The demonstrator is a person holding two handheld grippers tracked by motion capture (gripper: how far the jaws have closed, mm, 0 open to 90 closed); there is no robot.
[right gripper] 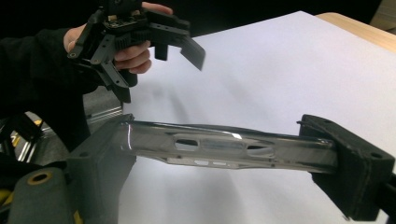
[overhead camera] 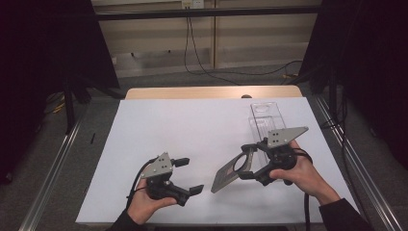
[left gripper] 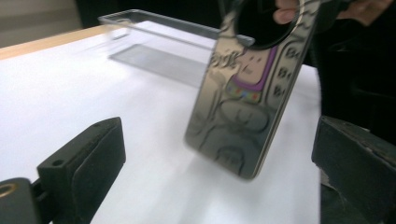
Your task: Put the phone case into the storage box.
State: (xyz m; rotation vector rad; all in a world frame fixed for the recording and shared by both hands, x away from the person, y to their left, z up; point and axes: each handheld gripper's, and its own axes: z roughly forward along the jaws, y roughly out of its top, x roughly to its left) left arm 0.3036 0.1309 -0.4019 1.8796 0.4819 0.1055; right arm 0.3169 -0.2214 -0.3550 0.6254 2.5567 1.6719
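Observation:
A shiny phone case point(overhead camera: 225, 176) with a round hole near its top and a cartoon print hangs tilted above the white sheet. My right gripper point(overhead camera: 246, 162) is shut on its upper end. In the right gripper view the case point(right gripper: 229, 147) runs edge-on between the two black jaws of my right gripper point(right gripper: 224, 155). My left gripper point(overhead camera: 190, 175) is open at the front left, with nothing between its fingers. In the left gripper view the case point(left gripper: 243, 107) stands a little way ahead of the spread jaws of my left gripper point(left gripper: 219, 165). My left gripper point(right gripper: 154, 65) also appears far off in the right gripper view.
A clear plastic box point(overhead camera: 264, 118) lies on the white sheet point(overhead camera: 192, 120) behind the right hand, and the same box point(left gripper: 154, 42) lies beyond the case in the left gripper view. A wooden table edge point(overhead camera: 211, 92) runs along the back. Metal rails point(overhead camera: 53, 168) flank the table.

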